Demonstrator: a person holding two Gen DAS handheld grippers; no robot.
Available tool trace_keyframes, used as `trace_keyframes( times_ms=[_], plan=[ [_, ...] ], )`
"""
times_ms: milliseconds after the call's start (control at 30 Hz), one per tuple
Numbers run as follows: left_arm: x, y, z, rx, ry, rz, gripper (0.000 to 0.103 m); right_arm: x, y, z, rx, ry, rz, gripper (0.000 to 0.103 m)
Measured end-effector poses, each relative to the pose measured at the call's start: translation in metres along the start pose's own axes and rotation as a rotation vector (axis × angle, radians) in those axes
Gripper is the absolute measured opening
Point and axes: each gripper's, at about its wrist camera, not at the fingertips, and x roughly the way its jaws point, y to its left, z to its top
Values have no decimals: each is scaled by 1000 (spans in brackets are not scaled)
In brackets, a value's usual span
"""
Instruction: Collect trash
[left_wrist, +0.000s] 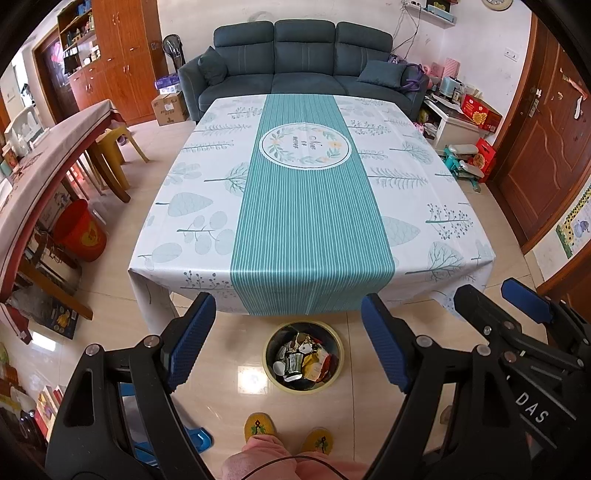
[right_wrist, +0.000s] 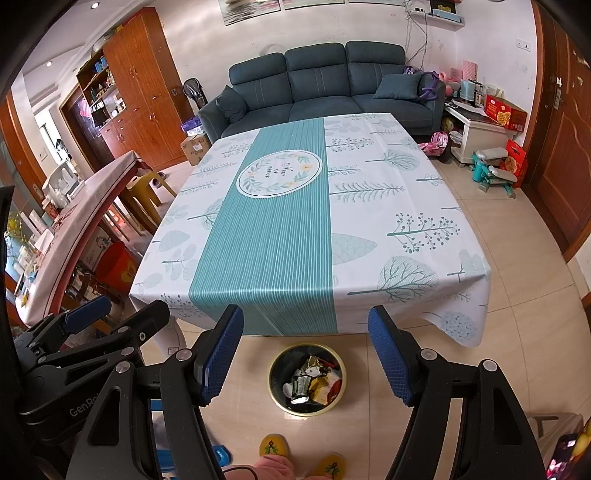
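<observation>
Left wrist cam: left gripper (left_wrist: 288, 339) w/ blue pads spread wide, nothing in it. Round black yellow-rimmed trash bin (left_wrist: 303, 355) full of wrappers sits on the floor below, near table edge.

Right wrist cam: right gripper (right_wrist: 306, 354) also wide open, empty, same bin (right_wrist: 307, 380) between fingers.

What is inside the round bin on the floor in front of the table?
The bin holds a heap of crumpled wrappers, silver, gold, red and white, lying against its dark inner wall. Whatever sits under the top layer, and the bin's bottom, is covered.
</observation>
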Motion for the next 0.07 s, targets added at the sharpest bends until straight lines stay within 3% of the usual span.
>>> trace_keyframes(
  times_ms=[67],
  plan=[
    [1,-2,-2,-8,2,3,79,0,0,0,1,0,0,71]
  ],
)
